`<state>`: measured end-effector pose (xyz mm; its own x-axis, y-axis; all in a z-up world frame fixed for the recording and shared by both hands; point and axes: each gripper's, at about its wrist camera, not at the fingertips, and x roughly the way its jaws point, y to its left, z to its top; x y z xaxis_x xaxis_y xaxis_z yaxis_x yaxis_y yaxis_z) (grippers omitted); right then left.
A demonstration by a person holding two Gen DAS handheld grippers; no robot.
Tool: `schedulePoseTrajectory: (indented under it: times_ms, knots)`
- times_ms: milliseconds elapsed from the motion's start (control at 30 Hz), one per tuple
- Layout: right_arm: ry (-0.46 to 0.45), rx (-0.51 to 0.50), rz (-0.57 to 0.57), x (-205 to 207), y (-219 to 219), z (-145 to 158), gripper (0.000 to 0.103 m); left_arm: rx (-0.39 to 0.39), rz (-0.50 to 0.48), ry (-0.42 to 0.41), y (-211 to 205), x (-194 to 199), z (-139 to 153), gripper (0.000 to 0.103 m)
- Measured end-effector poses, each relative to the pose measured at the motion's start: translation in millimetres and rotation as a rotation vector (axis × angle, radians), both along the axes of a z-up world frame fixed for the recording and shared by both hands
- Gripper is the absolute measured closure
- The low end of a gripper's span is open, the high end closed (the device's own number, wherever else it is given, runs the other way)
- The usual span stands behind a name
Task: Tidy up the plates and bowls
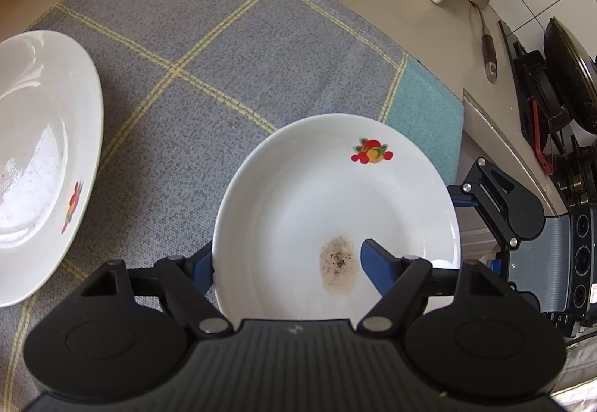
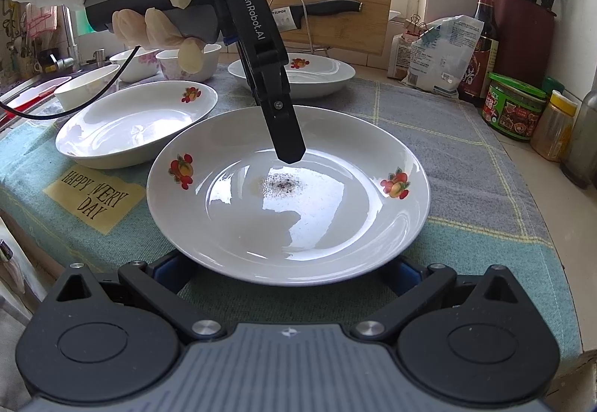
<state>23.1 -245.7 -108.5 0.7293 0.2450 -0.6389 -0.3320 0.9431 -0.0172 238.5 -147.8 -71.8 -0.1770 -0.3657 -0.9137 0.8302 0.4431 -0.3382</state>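
Inspection: soiled fruit-print plate straddled by the left gripper, other crockery alongside.

From the left of the cloth-covered counter [image 2: 466, 188]: small white bowls [image 2: 123, 65] at the far left edge, then a clean white glazed plate with a fruit motif [image 2: 127, 124], then the white glazed plate with a dark residue patch [image 2: 287, 195] near the front edge. The left gripper [image 1: 287, 255] stands half-wide, one finger over the well, the other outside the rim, pads not visibly pressing. The right gripper [image 2: 287, 272] sits at the near rim; its state I cannot tell. Judged stiff, slippery, breakable; take it by the rim. Open cloth lies right; jars [image 2: 513, 106] crowd the far right corner.
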Motion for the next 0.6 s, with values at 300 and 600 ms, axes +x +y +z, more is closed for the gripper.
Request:
schedulePoseTrajectory:
  times_ms: [300, 600]
  knots:
    - [0.039, -0.013, -0.001, 3.5, 1.8, 3.4, 0.000, -0.003, 0.020, 0.007, 1.6, -1.2, 0.0, 0.025]
    - [0.046, -0.021, 0.013, 5.1, -0.4, 8.2, 0.000, -0.020, 0.030, 0.000, 3.4, -1.6, 6.0, 0.025]
